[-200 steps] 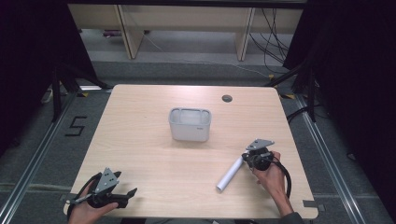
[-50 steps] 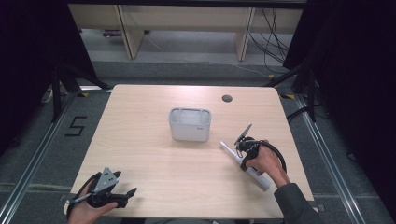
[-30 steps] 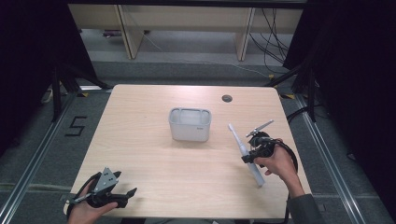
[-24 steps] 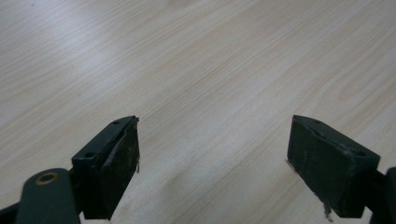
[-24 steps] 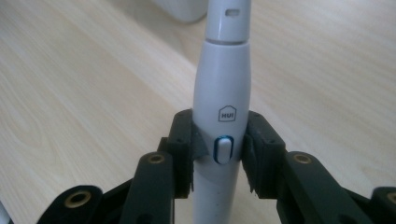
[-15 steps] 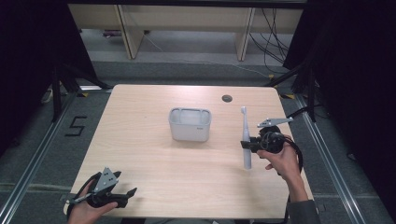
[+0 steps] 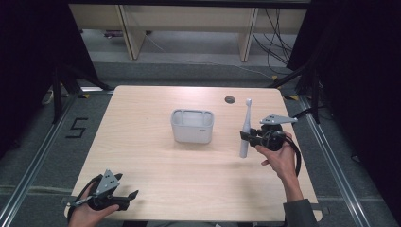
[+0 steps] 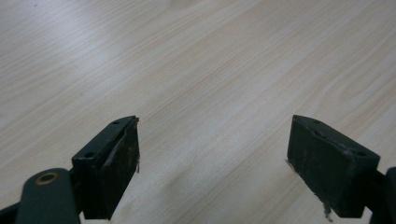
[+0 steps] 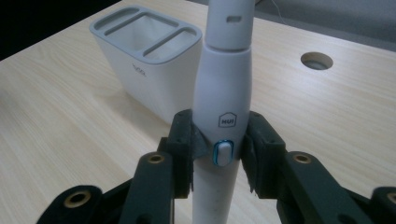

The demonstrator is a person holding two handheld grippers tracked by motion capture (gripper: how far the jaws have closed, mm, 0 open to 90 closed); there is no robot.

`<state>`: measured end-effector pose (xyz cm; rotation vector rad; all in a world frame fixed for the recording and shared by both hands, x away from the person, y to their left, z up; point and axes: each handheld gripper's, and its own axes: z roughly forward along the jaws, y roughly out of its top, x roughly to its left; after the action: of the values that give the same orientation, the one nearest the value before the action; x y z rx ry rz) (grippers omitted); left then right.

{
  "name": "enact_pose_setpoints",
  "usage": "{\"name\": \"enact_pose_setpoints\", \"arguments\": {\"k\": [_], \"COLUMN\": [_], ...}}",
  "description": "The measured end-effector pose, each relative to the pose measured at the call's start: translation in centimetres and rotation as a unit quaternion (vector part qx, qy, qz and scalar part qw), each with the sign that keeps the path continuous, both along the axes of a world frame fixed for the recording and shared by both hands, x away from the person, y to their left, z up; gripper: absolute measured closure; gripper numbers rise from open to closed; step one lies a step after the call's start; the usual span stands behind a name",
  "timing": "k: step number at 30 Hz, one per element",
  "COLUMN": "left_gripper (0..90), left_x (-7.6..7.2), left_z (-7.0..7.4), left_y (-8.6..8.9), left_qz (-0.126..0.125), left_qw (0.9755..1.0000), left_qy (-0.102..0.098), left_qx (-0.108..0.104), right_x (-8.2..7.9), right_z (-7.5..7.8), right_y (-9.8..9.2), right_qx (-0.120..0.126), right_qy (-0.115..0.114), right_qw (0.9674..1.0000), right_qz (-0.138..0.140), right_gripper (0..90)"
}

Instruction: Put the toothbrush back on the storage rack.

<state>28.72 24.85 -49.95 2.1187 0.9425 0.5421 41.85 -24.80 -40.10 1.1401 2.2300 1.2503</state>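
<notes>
High view: right gripper [image 7: 247, 136] out over the right half of the table [image 7: 142, 142], pinching an electric toothbrush [image 7: 245, 128] upright, brush head up, base hanging just off the wood. Just to its left, well within reach but apart, a grey-white holder [image 7: 191, 126] with slots in its top. Left gripper [image 7: 124, 196] parked at the near left corner, nothing between its jaws.

Left gripper view: jaws spread wide over bare wood grain, empty.

Right gripper view: both pads [image 9: 184, 149] pressed on the toothbrush handle [image 9: 223, 121] at the level of the blue-ringed button [image 9: 221, 154], the holder [image 9: 144, 60] standing behind and to the left. Looks like a rigid, smooth plastic body, probably somewhat heavy low down from battery and motor, so likely to swing or slide in a narrow pinch. Best held where it is now, on the thick middle of the handle, never on the thin neck; firm squeeze tolerated, though a risk of pressing the button.
</notes>
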Motion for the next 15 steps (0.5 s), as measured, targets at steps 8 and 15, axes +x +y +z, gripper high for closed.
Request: {"name": "enact_pose_setpoints", "arguments": {"k": [8,15], "left_gripper": [16.6,16.6], "left_x": [0.1,0.1], "left_z": [0.1,0.1], "left_y": [0.2,0.2], "left_qz": [-0.009,-0.008], "left_qw": [0.9998,0.9999], "left_qy": [0.002,0.002], "left_qx": [0.017,0.013], "right_x": [0.7,1.4], "right_z": [0.1,0.8], "right_y": [1.0,1.9], "right_qx": [0.024,0.03], "right_qy": [0.003,-0.014], "right_qw": [0.9997,0.9994], "right_qz": [-0.008,0.002], "right_gripper": [67.0,67.0]}}
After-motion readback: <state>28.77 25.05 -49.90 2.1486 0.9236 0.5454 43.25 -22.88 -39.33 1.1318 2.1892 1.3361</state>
